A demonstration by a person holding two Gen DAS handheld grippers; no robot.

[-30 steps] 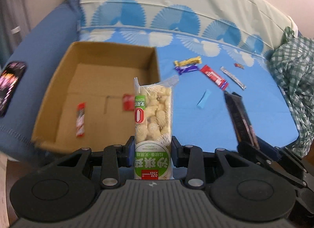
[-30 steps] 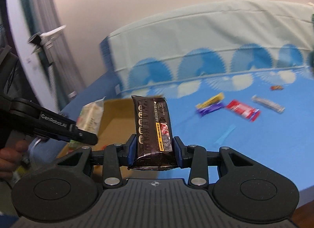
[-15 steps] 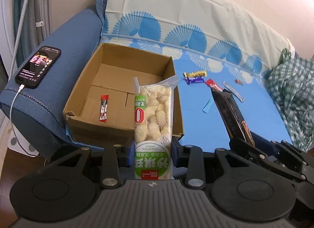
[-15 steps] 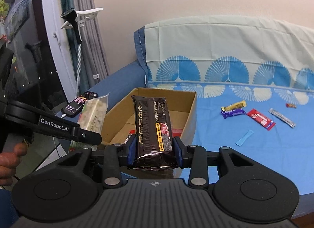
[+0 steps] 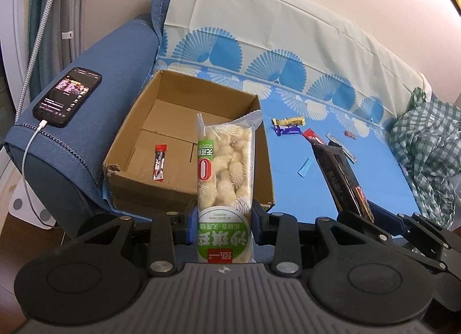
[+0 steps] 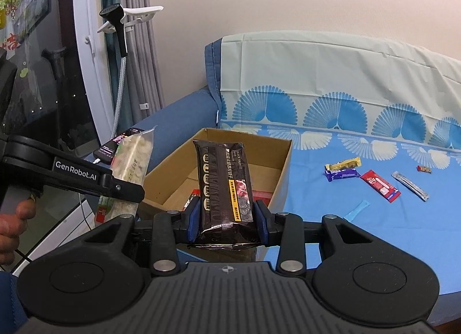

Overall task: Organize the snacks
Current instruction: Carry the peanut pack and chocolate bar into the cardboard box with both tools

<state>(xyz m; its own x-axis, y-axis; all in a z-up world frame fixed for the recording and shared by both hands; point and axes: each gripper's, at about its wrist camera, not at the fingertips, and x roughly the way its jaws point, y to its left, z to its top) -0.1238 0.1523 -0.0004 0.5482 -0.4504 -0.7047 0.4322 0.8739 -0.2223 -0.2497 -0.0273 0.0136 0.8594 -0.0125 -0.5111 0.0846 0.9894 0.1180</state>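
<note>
Nearest: left gripper (image 5: 224, 220) jaws part-closed, pads clamped on clear pack of pale puffed snacks w/ green label (image 5: 224, 170), pack upright. Right gripper (image 6: 227, 218) same, jaws pinching dark brown foil snack pack w/ yellow strip (image 6: 223, 187), upright. Behind both: open brown cardboard box (image 5: 138, 138) at sofa seat's left end, against armrest; small red-black sachet (image 5: 159, 161) lying inside. Black phone (image 5: 67, 96) w/ white cable on armrest top. Further right on blue patterned sofa cover (image 5: 374, 190): loose wrapped snacks (image 6: 377, 182) scattered mid-seat. Far right end: green checked cloth (image 5: 426, 146).
</note>
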